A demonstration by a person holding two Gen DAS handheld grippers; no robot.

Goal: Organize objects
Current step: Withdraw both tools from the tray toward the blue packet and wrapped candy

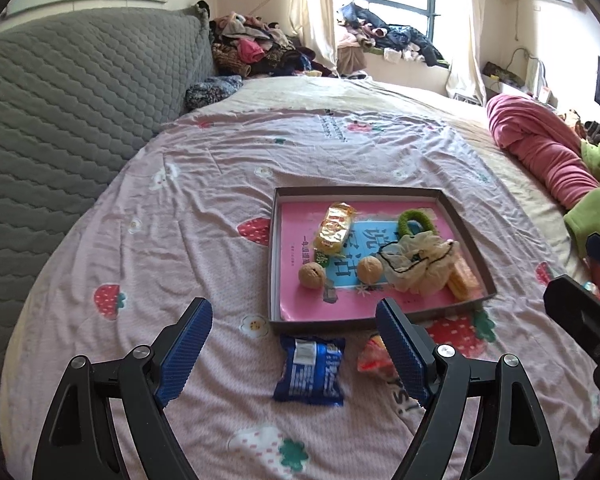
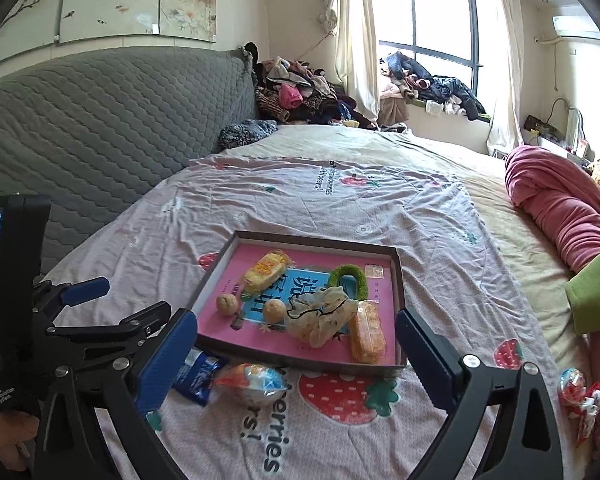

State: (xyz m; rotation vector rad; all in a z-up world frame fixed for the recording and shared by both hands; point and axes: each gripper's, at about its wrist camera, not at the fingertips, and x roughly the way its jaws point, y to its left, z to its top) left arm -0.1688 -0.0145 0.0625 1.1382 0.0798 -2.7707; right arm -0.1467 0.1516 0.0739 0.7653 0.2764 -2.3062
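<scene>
Grey quilted headboard (image 1: pixel 60 112) stands at far left, alongside the bed (image 1: pixel 204 184), which carries a pink strawberry-print sheet.

Left gripper (image 1: pixel 296 344): jaws spread wide, nothing between them, held above the sheet. Directly ahead of it, between its fingers, a blue snack packet (image 1: pixel 310 370) lies flat on the sheet, just outside the near wall of the tray. Just right of the packet, an orange-and-white wrapped snack (image 1: pixel 370 362) lies on the sheet, partly hidden by the gripper's right finger.

The shallow dark tray (image 1: pixel 466 224) sits on the bed beyond these, lined with a pink and blue book. Contents, left to right: a walnut (image 1: pixel 311 275), a yellow wrapped snack (image 1: pixel 334 227), a second walnut (image 1: pixel 368 270), a green ring (image 1: pixel 414 220), a cream frilled scrunchie (image 1: pixel 418 264) and an orange wafer pack (image 1: pixel 464 278) against the right wall.

Right gripper (image 2: pixel 296 344): jaws likewise spread wide and empty, positioned over the tray's near edge. Two wrapped sweets (image 2: pixel 582 394) lie on the sheet at far right, well apart from the tray. A rolled pink blanket (image 2: pixel 556 204) lies beyond.
</scene>
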